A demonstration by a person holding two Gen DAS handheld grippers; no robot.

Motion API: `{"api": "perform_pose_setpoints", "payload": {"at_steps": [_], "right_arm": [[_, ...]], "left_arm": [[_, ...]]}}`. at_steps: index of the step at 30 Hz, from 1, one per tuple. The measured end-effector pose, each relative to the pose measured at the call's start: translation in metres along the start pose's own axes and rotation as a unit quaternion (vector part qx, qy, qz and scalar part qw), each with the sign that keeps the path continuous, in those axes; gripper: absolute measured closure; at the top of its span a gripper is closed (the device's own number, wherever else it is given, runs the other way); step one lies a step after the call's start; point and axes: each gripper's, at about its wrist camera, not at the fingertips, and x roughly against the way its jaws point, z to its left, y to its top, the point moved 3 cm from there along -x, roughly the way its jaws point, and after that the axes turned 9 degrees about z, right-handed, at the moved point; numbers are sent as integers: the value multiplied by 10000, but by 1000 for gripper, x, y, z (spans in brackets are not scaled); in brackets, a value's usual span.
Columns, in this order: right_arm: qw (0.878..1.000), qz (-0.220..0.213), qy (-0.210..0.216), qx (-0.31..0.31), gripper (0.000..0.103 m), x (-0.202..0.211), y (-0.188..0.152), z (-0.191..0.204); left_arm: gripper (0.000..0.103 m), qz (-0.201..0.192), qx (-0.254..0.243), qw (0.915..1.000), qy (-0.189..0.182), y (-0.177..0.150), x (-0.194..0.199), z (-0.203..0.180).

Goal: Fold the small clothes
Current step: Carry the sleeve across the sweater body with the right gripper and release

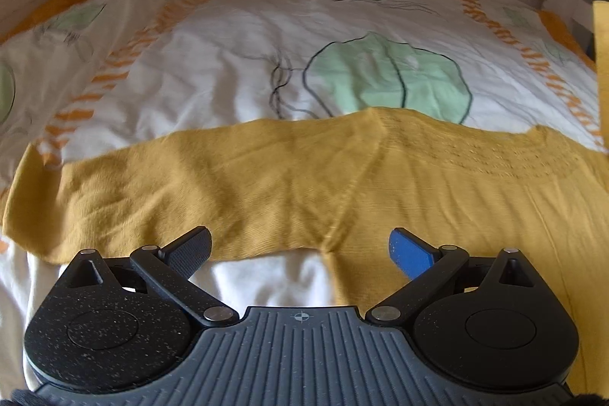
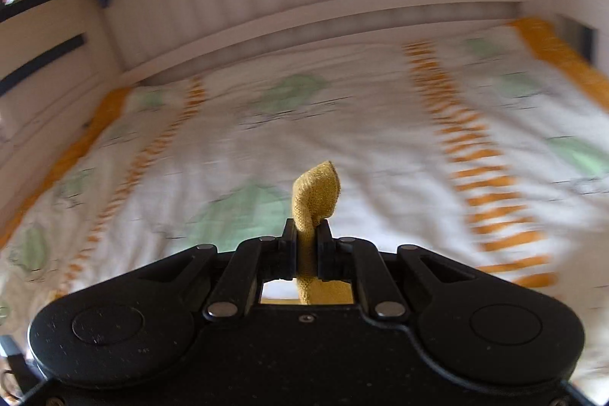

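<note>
My left claw tilts steeply down over the bed, its two fingers spread wide apart with nothing between them; one finger shows a black textured pad, the other a blue pad. Just past the tips the yellow garment lies spread flat on the patterned duvet, a sleeve stretching off to the left and the ribbed neckline to the right. My right claw points less steeply down toward the white bed rail, jaws pressed together on a pinch of the same yellow fabric, a small fold of which sticks up above the pads. The duvet beyond is motion-blurred.
</note>
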Motion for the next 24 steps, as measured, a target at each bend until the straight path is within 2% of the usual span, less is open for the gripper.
{"api": "perform_pose_setpoints", "payload": {"at_steps": [5, 8, 14, 16, 18, 19, 21, 24], "right_arm": [[9980, 241, 583, 104, 88, -59, -23, 68], [9964, 433, 698, 218, 88, -91, -43, 103], [9927, 836, 727, 477, 86, -136, -86, 141], [9908, 943, 769, 599, 76, -141, -100, 149], [9890, 996, 865, 664, 70, -147, -108, 151], [9879, 1035, 919, 697, 57, -149, -112, 152], [9868, 1021, 1026, 733, 39, -149, -117, 151], [9867, 925, 1096, 759, 38, -142, -121, 144]], "left_arm": [[2, -58, 187, 9998, -70, 8, 7, 19], [2, -124, 346, 9993, -75, 11, 11, 29], [2, -85, 552, 9984, -66, 13, 11, 39], [2, -94, 560, 9984, -66, 14, 10, 39], [2, -79, 553, 9984, -74, 14, 9, 40], [2, -54, 557, 9984, -71, 13, 8, 41], [2, -20, 581, 9983, -86, 13, 6, 41], [2, -5, 602, 9981, -90, 12, 5, 42]]}}
